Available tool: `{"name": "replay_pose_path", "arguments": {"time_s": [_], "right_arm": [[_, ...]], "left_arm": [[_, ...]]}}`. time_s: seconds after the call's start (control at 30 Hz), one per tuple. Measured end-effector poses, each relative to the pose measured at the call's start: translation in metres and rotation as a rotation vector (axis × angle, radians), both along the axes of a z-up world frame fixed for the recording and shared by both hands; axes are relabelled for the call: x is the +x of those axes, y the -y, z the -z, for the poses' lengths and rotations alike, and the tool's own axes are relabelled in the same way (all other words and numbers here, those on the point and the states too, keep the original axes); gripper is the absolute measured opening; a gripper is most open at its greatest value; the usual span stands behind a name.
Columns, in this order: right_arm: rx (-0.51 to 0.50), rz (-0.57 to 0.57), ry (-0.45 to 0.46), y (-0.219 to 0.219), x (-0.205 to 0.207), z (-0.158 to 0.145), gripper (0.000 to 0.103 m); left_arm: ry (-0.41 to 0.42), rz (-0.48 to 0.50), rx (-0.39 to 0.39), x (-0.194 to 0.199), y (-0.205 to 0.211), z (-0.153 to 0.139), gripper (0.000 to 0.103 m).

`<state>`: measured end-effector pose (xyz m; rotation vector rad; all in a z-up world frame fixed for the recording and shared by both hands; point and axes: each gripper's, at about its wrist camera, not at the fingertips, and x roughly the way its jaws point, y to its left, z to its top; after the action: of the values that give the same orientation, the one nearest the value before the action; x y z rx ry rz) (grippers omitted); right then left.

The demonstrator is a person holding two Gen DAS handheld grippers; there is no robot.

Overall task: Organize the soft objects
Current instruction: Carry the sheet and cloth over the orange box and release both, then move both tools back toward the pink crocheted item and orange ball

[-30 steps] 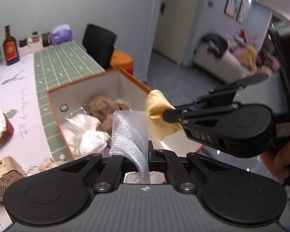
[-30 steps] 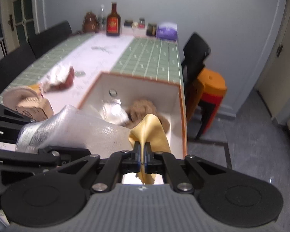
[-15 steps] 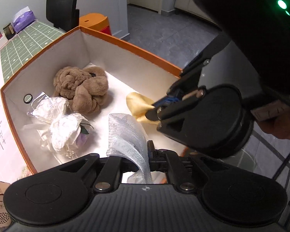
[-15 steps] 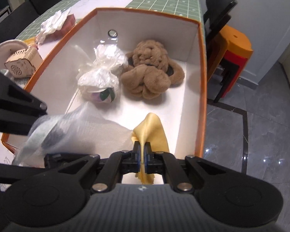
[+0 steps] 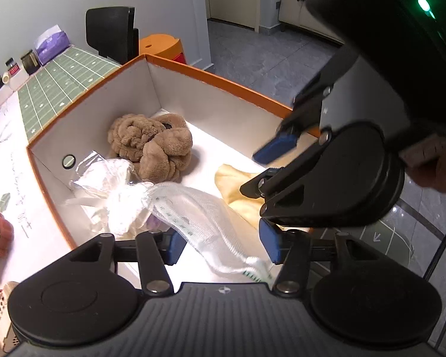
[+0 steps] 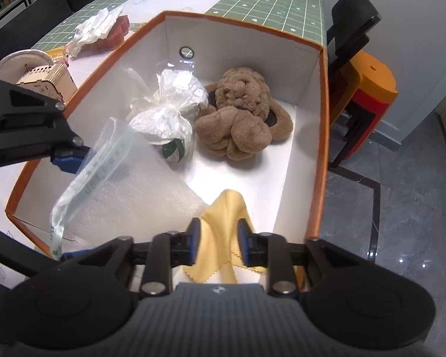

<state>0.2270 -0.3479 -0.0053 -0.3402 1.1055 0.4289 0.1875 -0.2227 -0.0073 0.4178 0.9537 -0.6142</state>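
Observation:
An orange-rimmed white box [image 6: 321,113] sits at the table's end. Inside lie a brown plush toy [image 6: 240,122], also in the left wrist view [image 5: 151,145], and a white wrapped bundle [image 6: 169,113]. My left gripper [image 5: 221,245] is open over the box's near end, and a white mesh bag [image 5: 199,220] lies loose between its fingers. My right gripper [image 6: 218,242] is open, and a yellow cloth [image 6: 223,238] lies between its fingers on the box floor. The cloth also shows in the left wrist view [image 5: 240,190].
On the table left of the box are a small wooden house model [image 6: 44,74], a white wrapper over a red object [image 6: 101,29], and jars and a purple tissue pack [image 5: 50,43] at the far end. A black chair [image 6: 351,23] and orange stools [image 6: 368,89] stand beyond the box.
Both grippers came down over the box and opened. The mesh bag and the yellow cloth have been let go inside the box.

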Motion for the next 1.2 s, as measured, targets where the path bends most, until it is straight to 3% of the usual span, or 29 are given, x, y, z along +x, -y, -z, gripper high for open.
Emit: {"name": "replay_pose_path", "arguments": {"time_s": [0.13,0.3,0.37,0.43,0.9,1.2], "right_arm": [[-0.008,0.007,-0.009,0.004,-0.002,-0.012,0.05],[-0.028,0.003,0.011,0.005,-0.009,-0.025,0.052],[-0.028,0.011,0.029,0.006,-0.013,-0.031,0.057],[-0.026,0.023,0.052,0.006,-0.017,-0.038,0.069],[-0.008,0.103,0.25,-0.014,-0.065,-0.071,0.073],[0.138,0.205,0.446,-0.036,-0.121,-0.076,0.073]], "left_arm": [[0.019,0.0,-0.017,-0.005,-0.005,-0.009,0.073],[0.052,-0.02,-0.061,-0.011,-0.018,-0.025,0.073],[0.075,-0.031,-0.075,-0.016,-0.024,-0.032,0.073],[0.099,-0.047,-0.098,-0.021,-0.033,-0.039,0.073],[0.251,-0.144,-0.325,-0.062,-0.093,-0.07,0.073],[0.411,-0.157,-0.445,-0.101,-0.135,-0.07,0.073]]}}
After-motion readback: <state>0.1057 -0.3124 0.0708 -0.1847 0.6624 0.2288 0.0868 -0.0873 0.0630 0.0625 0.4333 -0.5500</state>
